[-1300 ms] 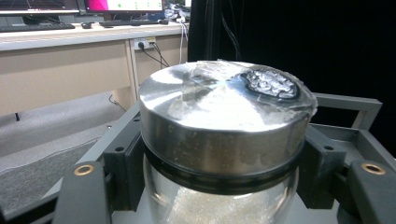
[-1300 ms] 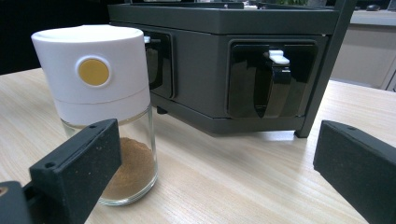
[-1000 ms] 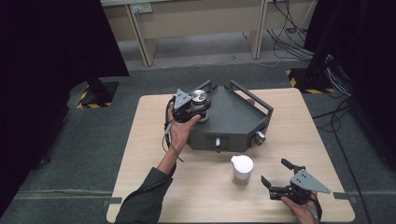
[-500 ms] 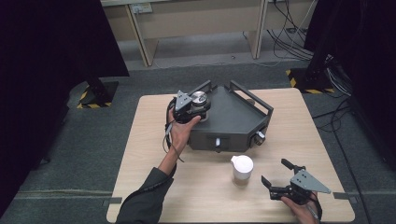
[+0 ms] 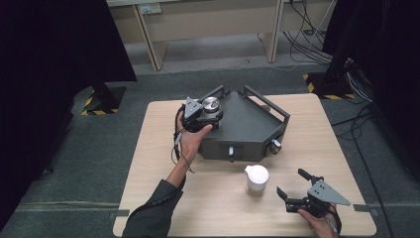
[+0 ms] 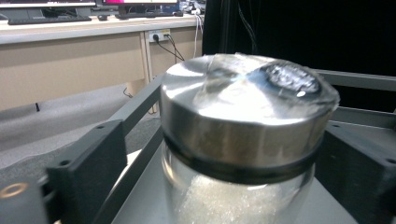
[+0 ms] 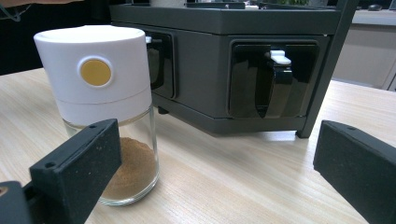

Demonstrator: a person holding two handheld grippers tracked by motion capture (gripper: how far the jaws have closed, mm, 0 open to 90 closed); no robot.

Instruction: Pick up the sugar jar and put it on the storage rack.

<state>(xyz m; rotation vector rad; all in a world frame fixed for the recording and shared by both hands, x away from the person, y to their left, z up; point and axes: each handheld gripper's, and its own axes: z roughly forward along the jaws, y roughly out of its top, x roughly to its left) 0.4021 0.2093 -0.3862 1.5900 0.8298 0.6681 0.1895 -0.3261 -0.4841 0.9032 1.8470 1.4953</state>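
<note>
Danger sits with your left gripper [image 5: 207, 110]: clamped on the steel-lidded jar [image 6: 243, 135] above the rack [image 5: 247, 129], it may slip. Your right gripper [image 5: 297, 191] gapes wide.

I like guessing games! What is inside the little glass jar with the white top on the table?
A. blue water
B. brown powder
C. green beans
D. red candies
B: the right gripper view shows brown powder heaped at the bottom of the white-capped jar, which stands on the wooden table.
</note>
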